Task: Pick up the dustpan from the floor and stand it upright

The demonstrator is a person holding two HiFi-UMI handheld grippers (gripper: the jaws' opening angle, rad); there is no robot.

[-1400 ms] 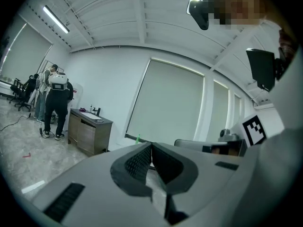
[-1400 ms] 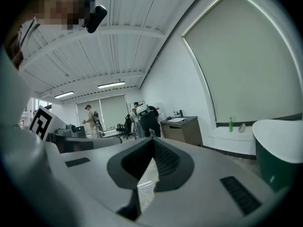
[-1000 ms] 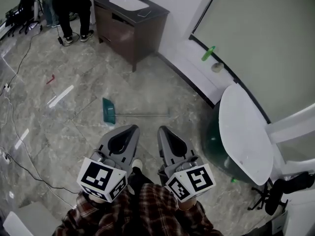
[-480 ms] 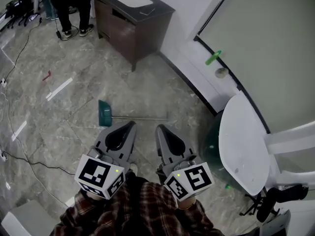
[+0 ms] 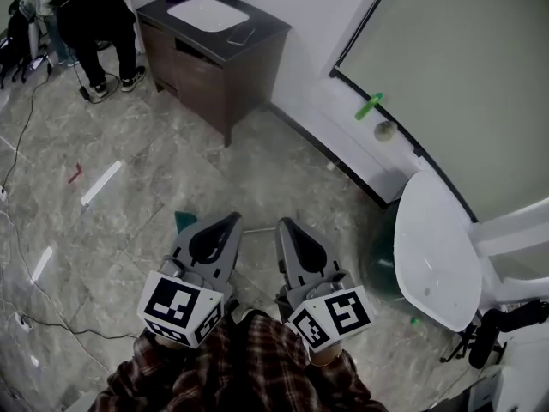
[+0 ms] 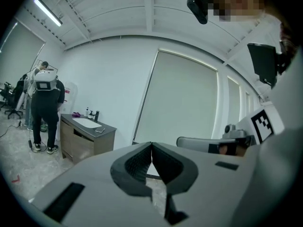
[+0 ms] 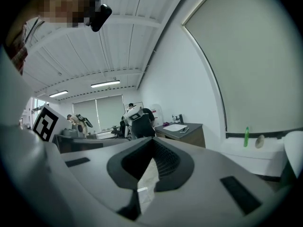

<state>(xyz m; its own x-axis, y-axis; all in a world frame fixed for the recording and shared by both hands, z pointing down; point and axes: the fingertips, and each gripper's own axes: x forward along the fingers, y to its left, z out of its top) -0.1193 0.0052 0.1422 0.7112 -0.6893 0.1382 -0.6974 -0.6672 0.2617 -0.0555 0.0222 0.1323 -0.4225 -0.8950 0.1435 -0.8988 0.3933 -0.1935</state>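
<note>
In the head view the teal dustpan (image 5: 182, 221) lies flat on the marble floor. Only a corner of its pan shows left of my left gripper (image 5: 233, 219), and a short piece of its thin metal handle (image 5: 257, 228) shows between the two grippers. My right gripper (image 5: 283, 224) is held alongside the left one, both above the floor and pointing ahead. Each has its jaws shut with nothing in them: the left gripper (image 6: 151, 144) and the right gripper (image 7: 152, 141) show pads meeting. Neither gripper view shows the dustpan.
A dark vanity cabinet (image 5: 214, 58) with a white sink stands ahead, with a person (image 5: 94, 15) beside it. A white round tabletop (image 5: 437, 247) and a dark green bin (image 5: 382, 256) are at the right. Cables (image 5: 26, 316) trail across the floor at the left.
Both grippers have advanced together across the floor towards the dustpan. It lay in plain sight ahead of them before; now they cover most of it.
</note>
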